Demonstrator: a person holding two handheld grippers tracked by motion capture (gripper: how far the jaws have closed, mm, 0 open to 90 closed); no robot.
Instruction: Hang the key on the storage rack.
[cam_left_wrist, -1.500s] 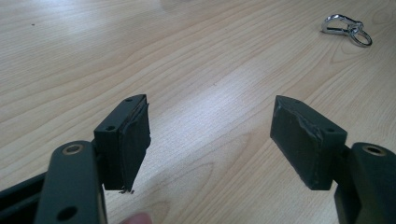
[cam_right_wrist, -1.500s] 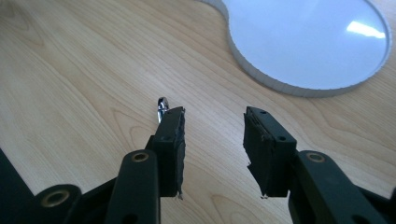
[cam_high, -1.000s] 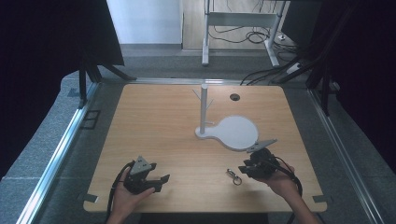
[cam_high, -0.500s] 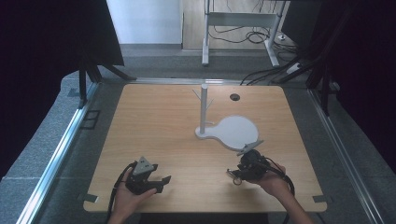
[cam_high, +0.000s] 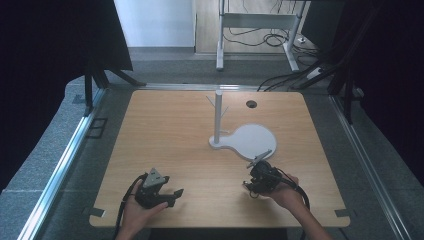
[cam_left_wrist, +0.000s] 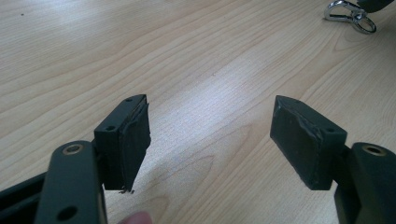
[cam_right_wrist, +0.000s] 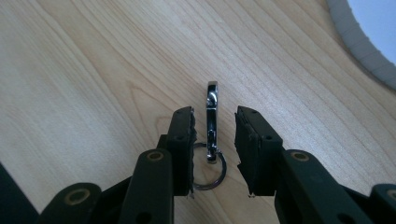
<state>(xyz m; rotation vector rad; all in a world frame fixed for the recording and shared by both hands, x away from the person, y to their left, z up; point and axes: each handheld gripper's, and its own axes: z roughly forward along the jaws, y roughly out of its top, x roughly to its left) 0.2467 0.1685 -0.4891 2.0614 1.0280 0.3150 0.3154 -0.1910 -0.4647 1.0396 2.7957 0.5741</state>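
Closing right tongs (cam_right_wrist: 214, 154) straddle the key clip (cam_right_wrist: 211, 122) near the desk's (cam_high: 165, 125) front edge, pads not touching yet, lined up for pickup. Left tongs (cam_left_wrist: 210, 135) open, empty, parked.

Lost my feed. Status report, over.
Right gripper open, jaws closing around key clip, not yet pinching. Left gripper open, idle. Nothing blocking.

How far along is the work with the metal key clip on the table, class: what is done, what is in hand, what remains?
Done: the right gripper has come down over the key clip, which lies flat on the table between its jaws. In hand: the jaws have just been closing, but gaps remain on both sides. Left: gripping and lifting it, perhaps onto the white stand. The left gripper rests open, idle.
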